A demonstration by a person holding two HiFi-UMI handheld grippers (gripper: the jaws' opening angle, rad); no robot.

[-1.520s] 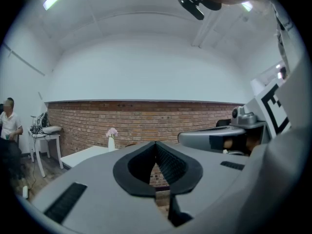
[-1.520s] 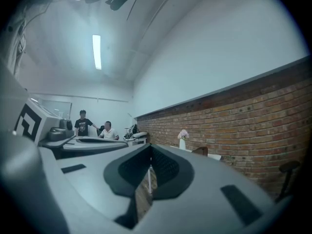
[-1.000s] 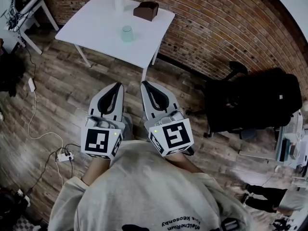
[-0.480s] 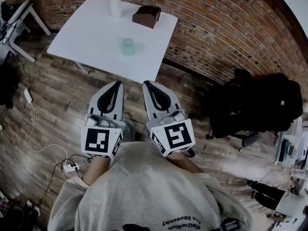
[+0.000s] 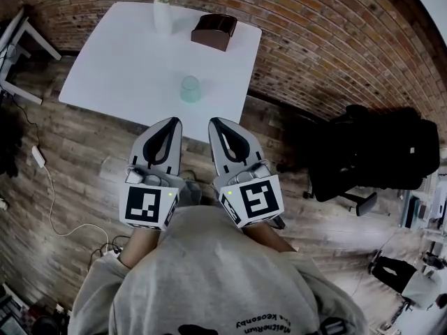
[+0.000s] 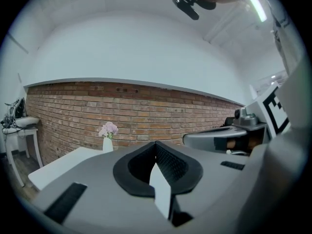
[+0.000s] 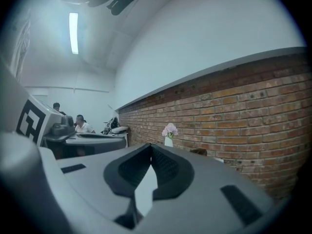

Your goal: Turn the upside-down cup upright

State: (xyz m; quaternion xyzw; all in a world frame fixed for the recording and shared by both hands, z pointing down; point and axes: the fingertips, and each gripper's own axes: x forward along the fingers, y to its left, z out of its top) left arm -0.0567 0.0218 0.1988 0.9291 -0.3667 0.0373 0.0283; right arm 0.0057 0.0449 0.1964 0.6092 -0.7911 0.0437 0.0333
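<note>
Wearing a shirt (image 5: 209, 278) with unreadable print, the person (image 5: 134, 248) faces a white table (image 5: 119, 61) by a brick wall (image 5: 314, 33); left gripper (image 5: 170, 122) and right gripper (image 5: 216, 122) clenched empty.

From your head view, the cup (image 5: 190, 88) on the white table (image 5: 112, 68) is too small to tell which end is up, and both gripper views hide it behind their own grey bodies. Your right gripper (image 7: 151, 147) covers all but the top of the brown box (image 7: 201, 151). The marker cubes (image 5: 148, 206) hide your hands, and the picture's left edge cuts off the desk (image 5: 17, 37).
</note>
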